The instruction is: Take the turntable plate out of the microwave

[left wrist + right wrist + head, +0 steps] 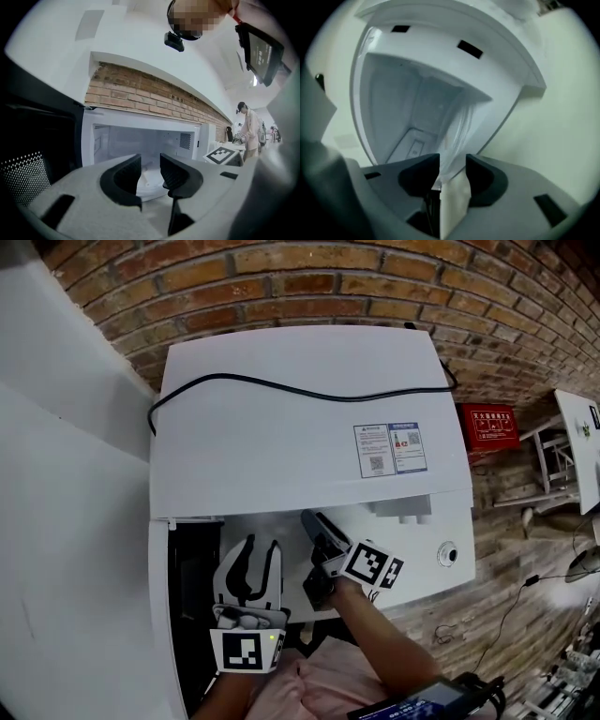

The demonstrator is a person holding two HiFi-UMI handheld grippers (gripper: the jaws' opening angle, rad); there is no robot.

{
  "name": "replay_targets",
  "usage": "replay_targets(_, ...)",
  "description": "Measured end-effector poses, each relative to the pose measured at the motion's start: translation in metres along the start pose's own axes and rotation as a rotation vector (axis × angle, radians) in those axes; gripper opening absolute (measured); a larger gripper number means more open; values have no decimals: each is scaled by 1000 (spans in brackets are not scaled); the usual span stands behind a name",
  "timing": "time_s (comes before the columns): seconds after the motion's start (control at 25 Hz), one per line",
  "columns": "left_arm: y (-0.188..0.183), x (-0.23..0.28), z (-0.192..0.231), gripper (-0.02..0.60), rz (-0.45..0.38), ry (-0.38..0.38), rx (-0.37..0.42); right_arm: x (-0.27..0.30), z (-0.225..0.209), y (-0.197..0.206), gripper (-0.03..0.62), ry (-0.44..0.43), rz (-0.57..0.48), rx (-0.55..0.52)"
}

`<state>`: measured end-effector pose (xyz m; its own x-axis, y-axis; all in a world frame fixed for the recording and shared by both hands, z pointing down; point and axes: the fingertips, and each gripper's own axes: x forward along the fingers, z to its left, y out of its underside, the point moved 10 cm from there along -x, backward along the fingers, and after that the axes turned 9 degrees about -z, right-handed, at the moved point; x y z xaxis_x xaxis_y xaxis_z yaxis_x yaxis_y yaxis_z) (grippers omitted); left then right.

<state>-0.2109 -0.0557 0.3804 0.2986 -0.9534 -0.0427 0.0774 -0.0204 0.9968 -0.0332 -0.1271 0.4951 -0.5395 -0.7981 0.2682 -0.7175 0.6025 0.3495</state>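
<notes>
The white microwave [300, 409] stands with its back close to a rough brick wall [281, 282], and its flat, smooth top carries a black cable [281, 385] and two printed labels [389, 448]. The door [28, 150] is swung fully out to the left, a dark panel with a perforated mesh, which leaves the whole front opening free. The cavity [117, 140] is a plain white box with straight edges, a small vent grid on its right wall and open room above the floor. The turntable plate [151, 180] lies inside, low on the cavity floor. It is round, clear, glassy and thin at the rim. The left gripper [150, 161] is held level just outside the opening, its dark curved fingers [124, 180] spread, nothing between them and touching nothing. The right gripper [452, 161] is rolled onto its side at the mouth of the cavity, beside the left one in the head view. Its fingers [485, 180] are also spread, and the plate's translucent rim [457, 133] passes through the gap between them, close against the left pad. No pad is seen pressing on the glass, so no pinch is recorded. Both grippers have pale grey moulded bodies with matt black jaw pads. A red box [489, 427] sits against the wall, well to the right and clear of the opening.
</notes>
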Motion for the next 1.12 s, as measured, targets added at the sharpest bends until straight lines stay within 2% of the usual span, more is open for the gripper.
replay_targets(0.08,3,-1,1,135,7,2,-5,6,-6,-1,182,4,-18,107)
replay_targets(0.16,6,-3,1,135,10,3,-4,8,-10,-1,153,16,-28,153)
replay_targets(0.4,7,-2,-1,137,18,20,-8,7,-11,0,122,15,-29,214)
replay_targets(0.52,4,-2,-3,137,14,19,6,3,-11,3,82,-9,-60,262)
replay_targets(0.6,3,-1,-4,137,16,19,8,-1,-10,4,33,-16,-71,262)
replay_targets(0.64,2,-2,-4,137,15,19,10,-3,-9,5,29,-14,-69,260)
replay_targets(1.0,2,-1,-10,137,6,44,-7,-25,-16,13,41,-46,-61,240)
replay_targets(1.04,2,-1,-10,137,6,45,-7,-24,-17,14,59,-58,-57,243)
replay_targets(1.12,2,-1,-10,137,6,43,-7,-23,-22,15,142,-65,-58,267)
